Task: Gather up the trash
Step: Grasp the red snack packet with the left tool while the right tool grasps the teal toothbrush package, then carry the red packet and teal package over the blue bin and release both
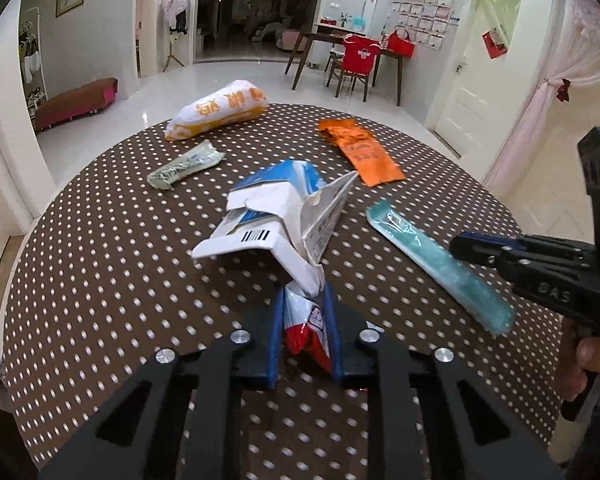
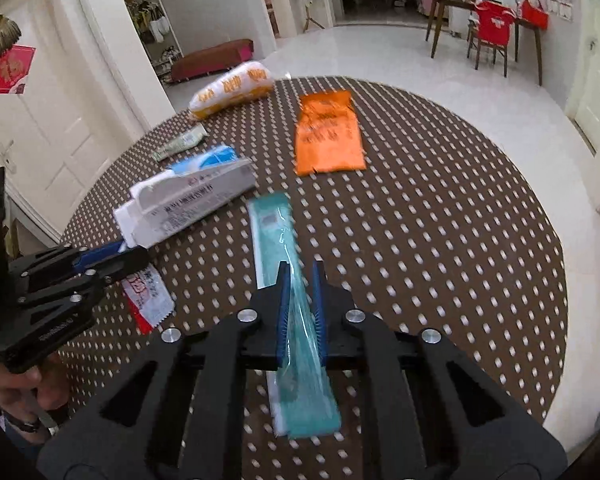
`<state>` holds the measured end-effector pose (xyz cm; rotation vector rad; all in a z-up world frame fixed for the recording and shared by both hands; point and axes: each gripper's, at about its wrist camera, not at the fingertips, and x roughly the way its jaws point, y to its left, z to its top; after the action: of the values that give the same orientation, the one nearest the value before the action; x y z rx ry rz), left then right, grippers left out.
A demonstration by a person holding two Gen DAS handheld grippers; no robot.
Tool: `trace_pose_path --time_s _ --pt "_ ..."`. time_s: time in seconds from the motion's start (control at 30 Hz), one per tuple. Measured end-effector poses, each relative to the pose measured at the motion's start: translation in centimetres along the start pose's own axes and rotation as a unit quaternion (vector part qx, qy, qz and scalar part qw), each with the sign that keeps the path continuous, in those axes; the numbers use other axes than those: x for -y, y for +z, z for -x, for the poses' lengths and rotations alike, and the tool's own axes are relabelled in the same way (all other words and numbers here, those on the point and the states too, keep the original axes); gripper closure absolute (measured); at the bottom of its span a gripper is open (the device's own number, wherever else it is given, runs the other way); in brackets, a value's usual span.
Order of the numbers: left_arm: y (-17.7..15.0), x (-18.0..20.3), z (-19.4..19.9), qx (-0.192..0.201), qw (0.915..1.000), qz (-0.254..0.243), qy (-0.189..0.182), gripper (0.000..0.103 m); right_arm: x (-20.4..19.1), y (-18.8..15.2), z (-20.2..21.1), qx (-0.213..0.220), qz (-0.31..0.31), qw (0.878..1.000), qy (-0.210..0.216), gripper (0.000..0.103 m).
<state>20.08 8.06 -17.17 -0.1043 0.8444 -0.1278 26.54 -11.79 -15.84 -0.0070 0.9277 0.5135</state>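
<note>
Mid pick-up with both hands: my left gripper (image 1: 305, 322) has its fingers pinching the red-and-white wrapper (image 1: 306, 330), with the torn blue-and-white carton (image 1: 268, 216) sitting right at the tips, while my right gripper (image 2: 300, 304) is clamped on the teal sachet (image 2: 296, 320), all low over the dotted desk (image 1: 100, 280). Next I'd guess lift both clear and find a bin, none in sight. The right view shows the sachet actually nipped; the left only shows it beside the fingers. Orange packet (image 2: 328, 136), yellow-and-white bag (image 1: 216, 110) and green wrapper (image 1: 184, 164) left
</note>
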Motion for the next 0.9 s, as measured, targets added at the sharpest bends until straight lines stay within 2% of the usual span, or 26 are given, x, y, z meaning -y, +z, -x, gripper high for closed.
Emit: trace_pose_path --time_s 0.07,0.13,0.17,0.2,0.27,0.3,0.33,0.4,0.43,0.53,0.57,0.6,0.67,0.77,0.9 --pt "-0.3 0.6 0.4 0.001 1.0 -0.003 0.001 0.085 0.4 -0.4 0.3 -0.004 -0.009 1.0 -0.007 0.09" --pt "-0.7 1.1 1.0 0.002 1.0 -0.005 -0.001 0.085 -0.1 -0.8 0.6 -0.005 -0.002 1.0 -0.001 0.08" --pt "-0.9 1.3 1.3 0.003 1.0 -0.005 -0.001 0.085 -0.4 -0.8 0.6 -0.006 0.005 1.0 0.002 0.051" --pt "-1.1 1.5 1.7 0.005 1.0 -0.006 -0.002 0.085 -0.8 -0.9 0.7 -0.007 0.017 1.0 -0.002 0.035" --pt "-1.3 1.6 2.1 0.005 1.0 -0.005 -0.005 0.085 -2.2 -1.3 0.4 -0.013 0.057 0.998 -0.02 0.035" --pt "-1.5 1.6 2.4 0.005 1.0 -0.005 -0.006 0.085 -2.9 -1.5 -0.1 -0.023 0.073 0.997 -0.025 0.041" --pt "-1.5 1.6 2.3 0.004 1.0 -0.006 -0.004 0.084 -3.3 -1.6 -0.5 -0.028 0.085 0.996 -0.025 0.05" --pt "-1.9 1.7 2.4 0.001 1.0 -0.006 -0.004 0.084 -4.5 -1.9 -0.8 -0.016 0.122 0.991 -0.058 0.073" --pt "-2.0 1.6 2.3 -0.001 1.0 -0.005 -0.009 0.084 -4.7 -2.0 -0.7 -0.018 0.121 0.991 -0.048 0.076" --pt "-2.2 1.4 1.9 -0.01 0.9999 -0.002 -0.011 0.082 -5.4 -2.3 -0.1 -0.02 0.135 0.989 -0.056 0.08" --pt "-2.4 1.2 1.8 -0.012 0.9999 0.0 -0.009 0.082 -5.3 -2.4 0.1 -0.018 0.133 0.989 -0.058 0.087" --pt "-2.6 1.2 1.7 -0.014 0.9999 0.0 -0.01 0.082 -4.9 -2.6 0.6 -0.015 0.124 0.991 -0.054 0.091" --pt "-2.9 1.2 1.5 -0.018 0.9997 -0.001 -0.017 0.082 -3.6 -2.6 1.6 -0.012 0.099 0.994 -0.036 0.092" --pt "-3.4 1.9 1.4 -0.023 0.9992 -0.012 -0.032 0.082 -3.3 -3.2 2.0 -0.016 0.101 0.994 -0.035 0.091" --pt "-3.6 2.3 1.3 -0.027 0.9987 -0.011 -0.043 0.078 -2.5 -2.6 2.3 -0.012 0.072 0.997 -0.015 0.09"
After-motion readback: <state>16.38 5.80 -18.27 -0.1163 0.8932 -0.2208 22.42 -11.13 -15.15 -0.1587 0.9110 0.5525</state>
